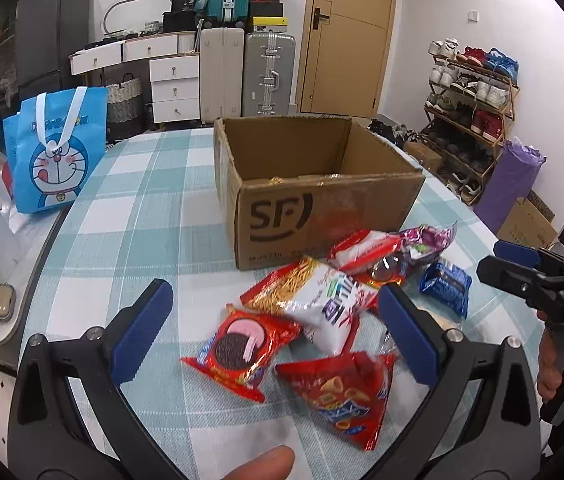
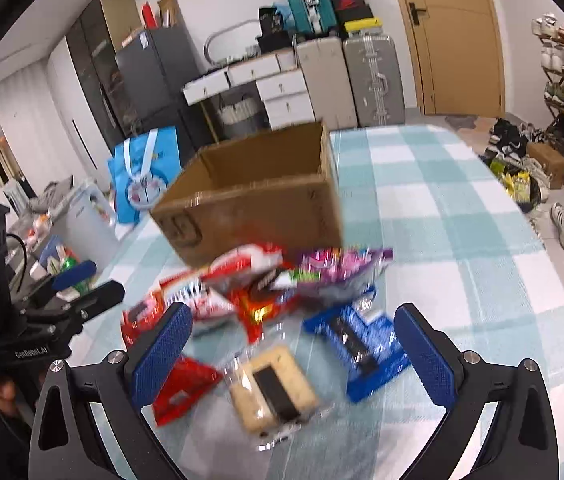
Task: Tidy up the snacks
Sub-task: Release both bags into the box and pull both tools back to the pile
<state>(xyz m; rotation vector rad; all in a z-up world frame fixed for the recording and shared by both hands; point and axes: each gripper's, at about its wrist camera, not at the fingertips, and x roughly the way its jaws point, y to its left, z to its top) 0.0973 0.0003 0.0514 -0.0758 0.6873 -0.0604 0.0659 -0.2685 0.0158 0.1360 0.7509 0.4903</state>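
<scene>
Cardboard box [image 1: 321,216]: stands open-topped on the table [image 1: 154,216], just behind the snacks; a judgement, it is the receptacle, set close so each packet has a short carry. Little of its floor is visible.
Snack pile: loose on the table in front of the box, some packets overlapping; none lifted.
Left tool [image 1: 274,332]: jaws wide apart, empty, hovering over the red cookie packet [image 1: 242,354], with the white-and-red noodle packet [image 1: 321,300] and the red triangular crisp packet [image 1: 345,392] also between the pads. Likely lining up on one of them.
Right tool [image 2: 293,356]: jaws spread, holding nothing, above the clear-wrapped biscuit sandwich [image 2: 272,392]; blue cookie packet [image 2: 361,348] just beside it. View blurred.
Risk: overlapping wrappers may snag a neighbour.
Blue cartoon bag [image 1: 56,148]: upright, well apart from the pile.
</scene>
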